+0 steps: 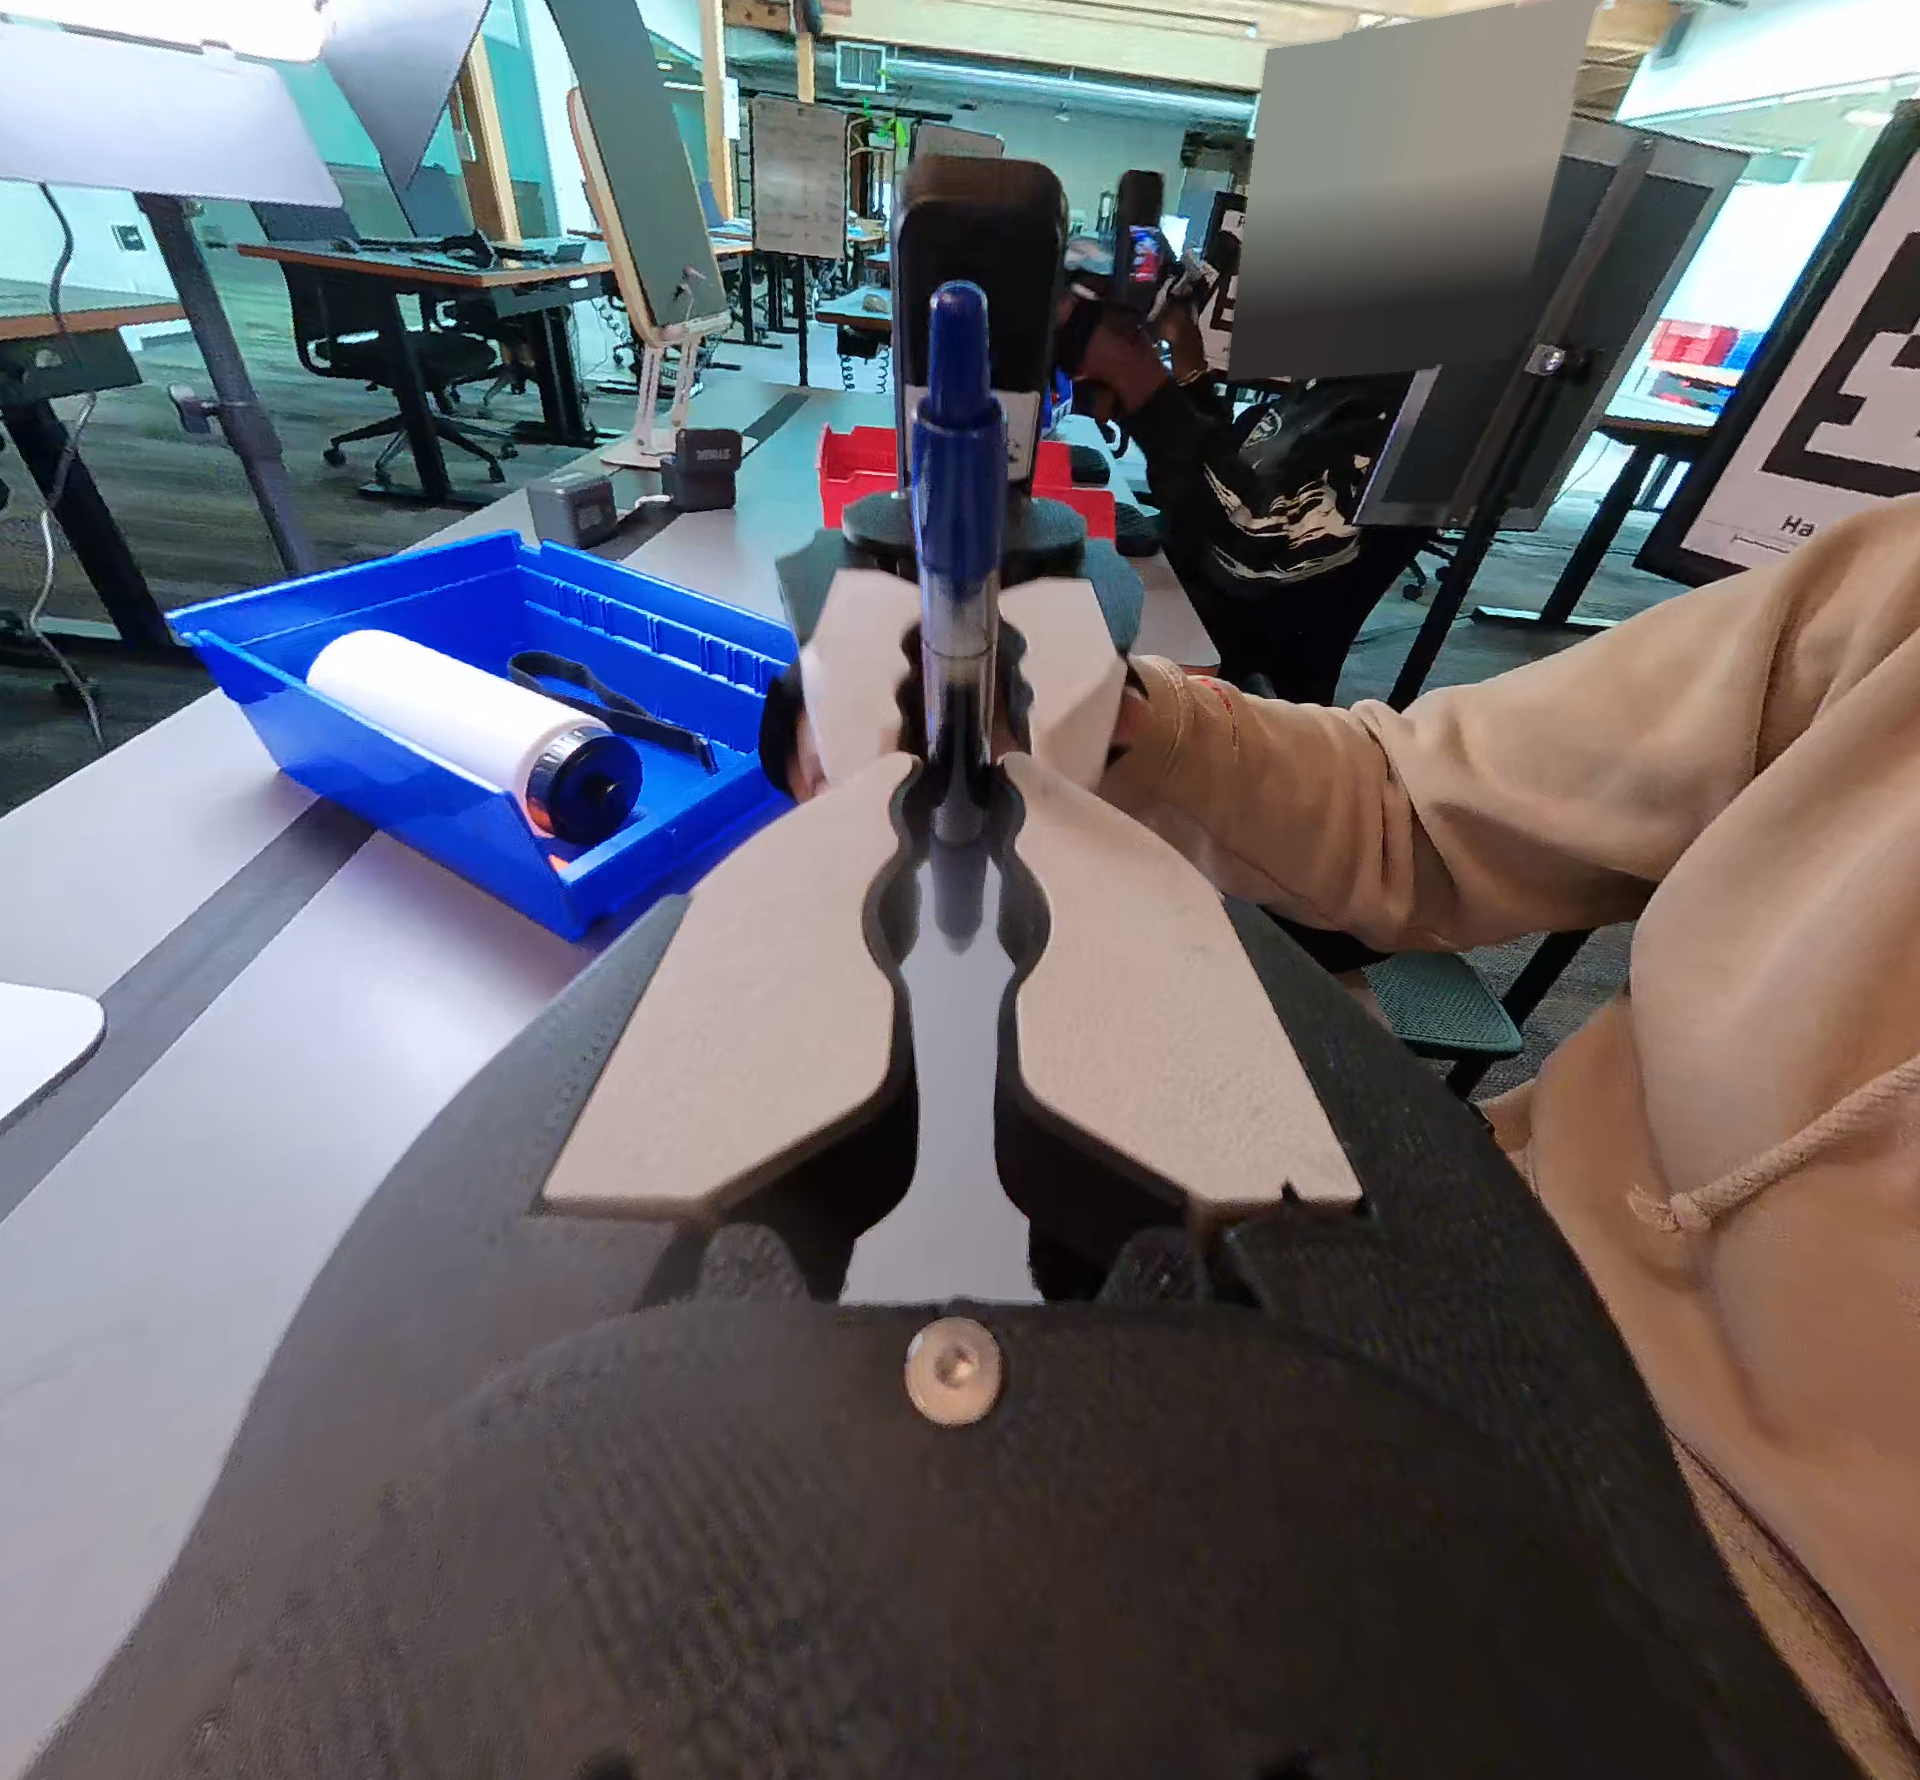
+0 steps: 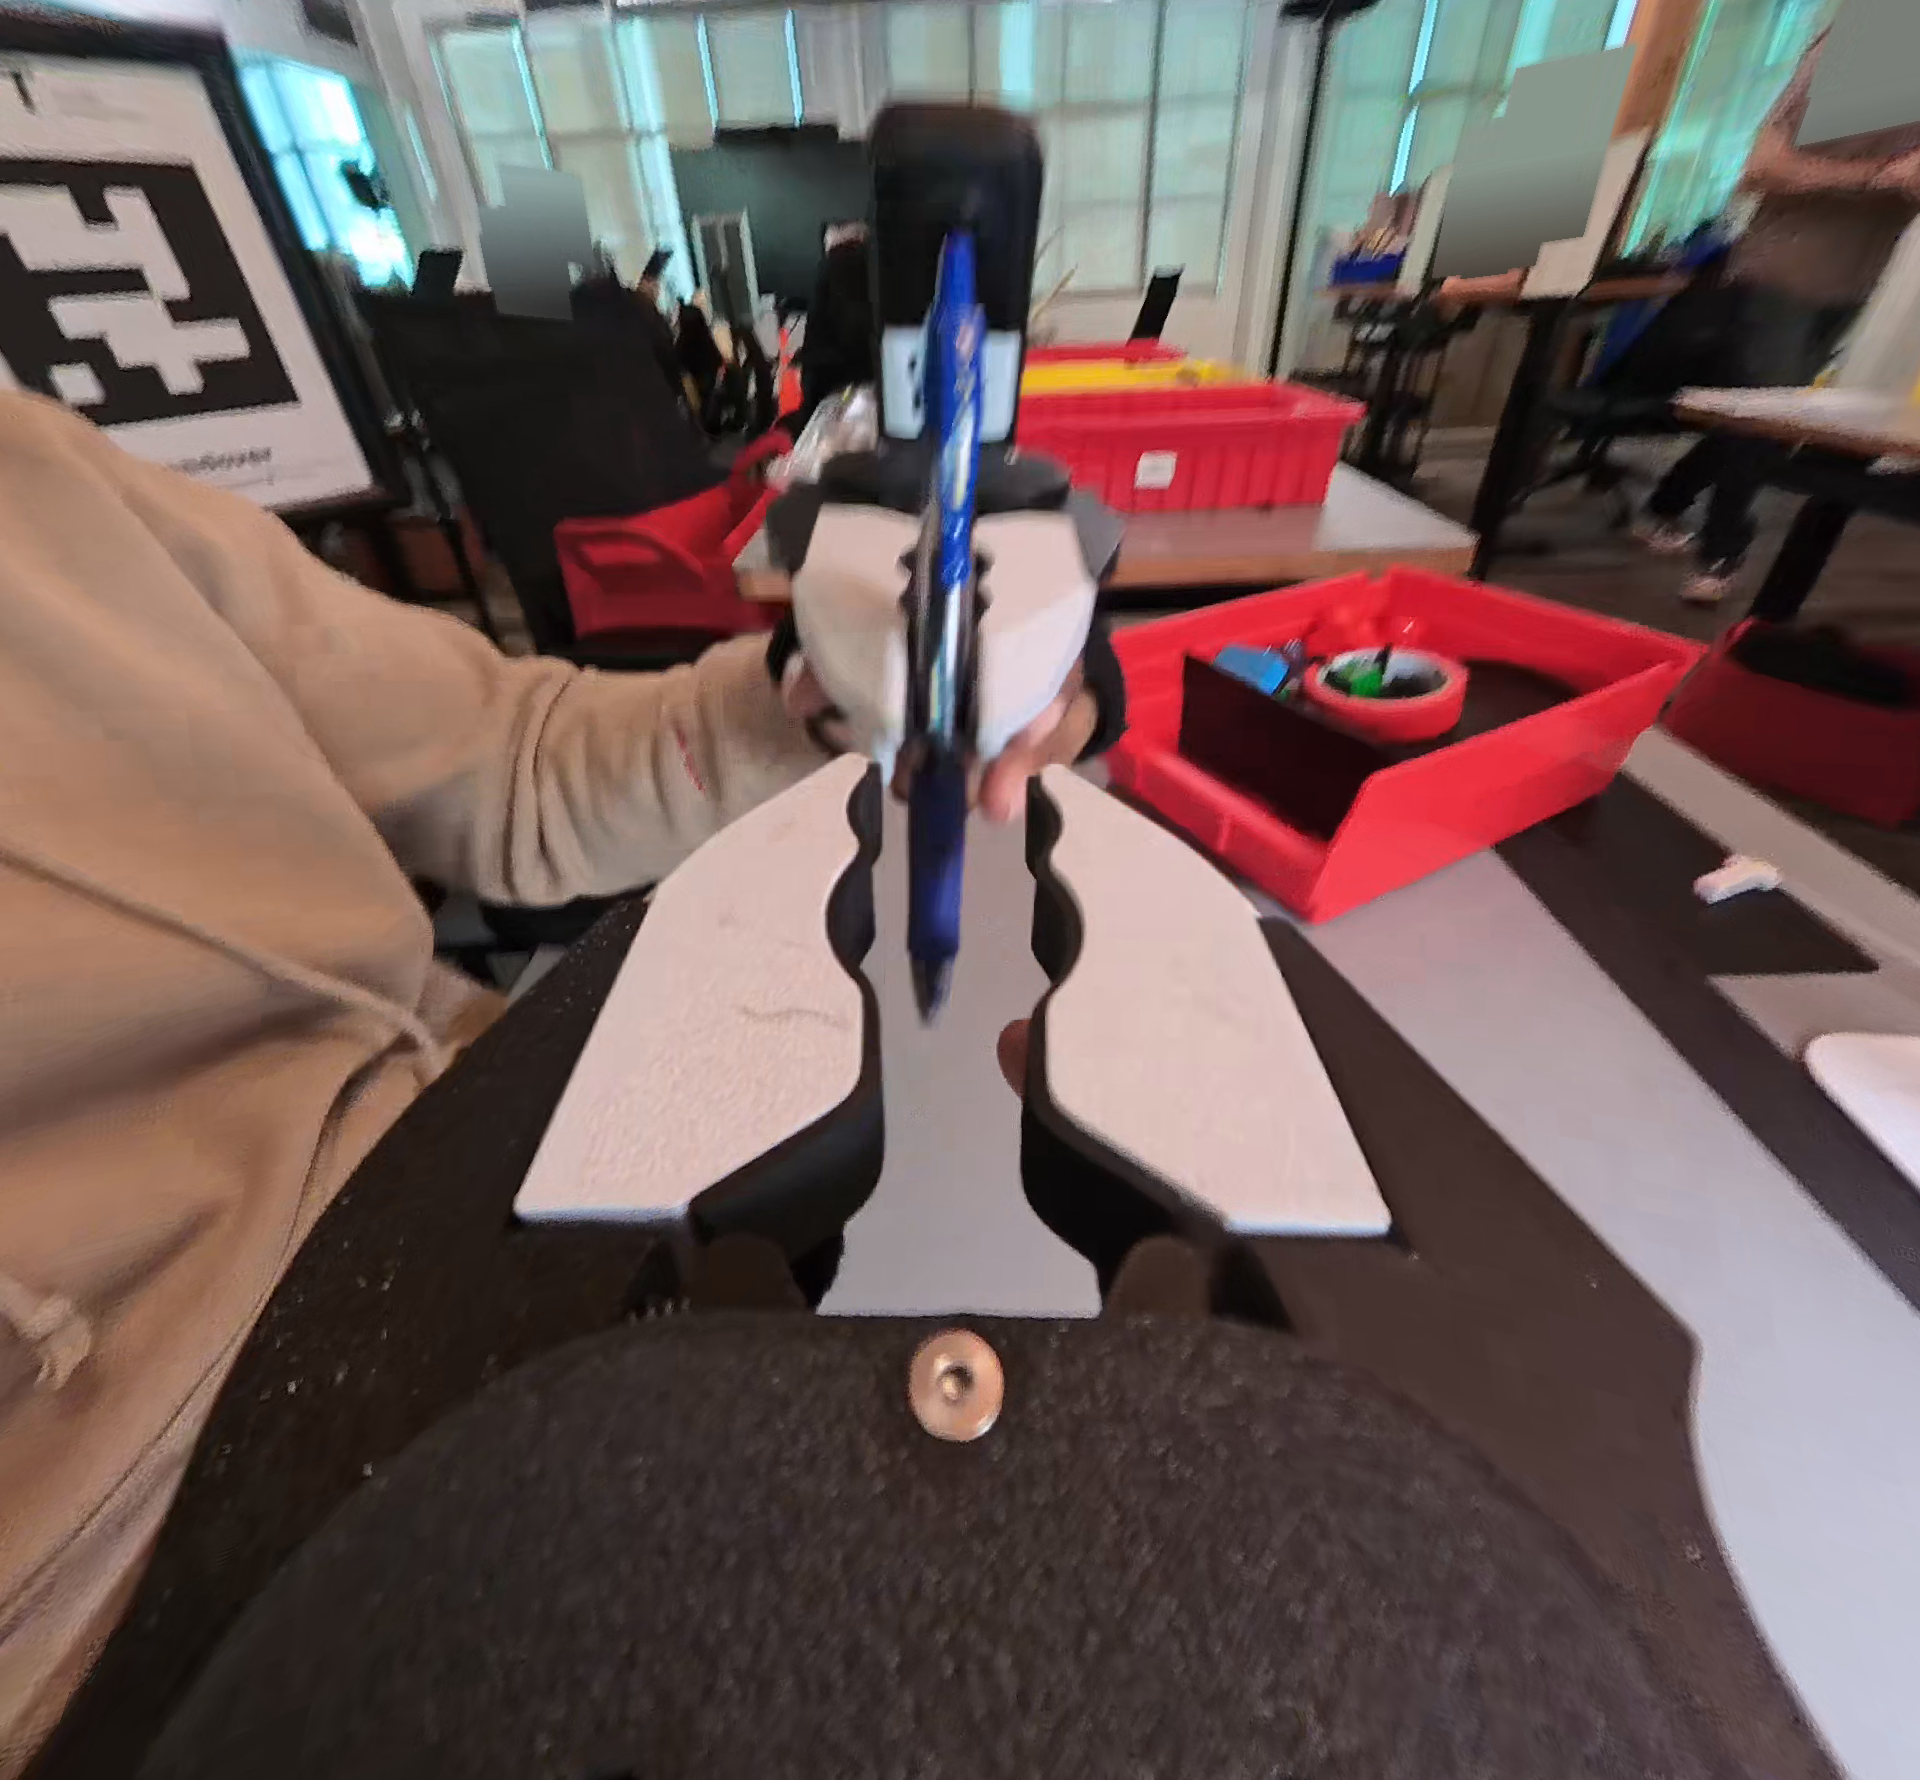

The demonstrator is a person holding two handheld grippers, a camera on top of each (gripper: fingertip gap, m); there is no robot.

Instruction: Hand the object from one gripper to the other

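Note:
A blue pen (image 1: 956, 483) stands upright between my two grippers, which face each other tip to tip above the grey table. My left gripper (image 1: 958, 774) is shut on the pen's lower part. In the right wrist view the left gripper (image 2: 940, 691) clamps the pen (image 2: 951, 483) farther off. My right gripper (image 2: 951, 785) is open, with its fingers on either side of the pen's lower end and a clear gap on both sides. The right gripper (image 1: 961, 681) also shows behind the pen in the left wrist view.
A blue bin (image 1: 343, 587) with a white roll (image 1: 447, 702) sits on the table to the left. A red bin (image 2: 1455, 816) with a red tape roll (image 2: 1387, 691) sits to the right. A beige sleeve (image 1: 1455, 795) reaches in. Office desks and chairs stand behind. The tips of both grippers are at nearly the same place.

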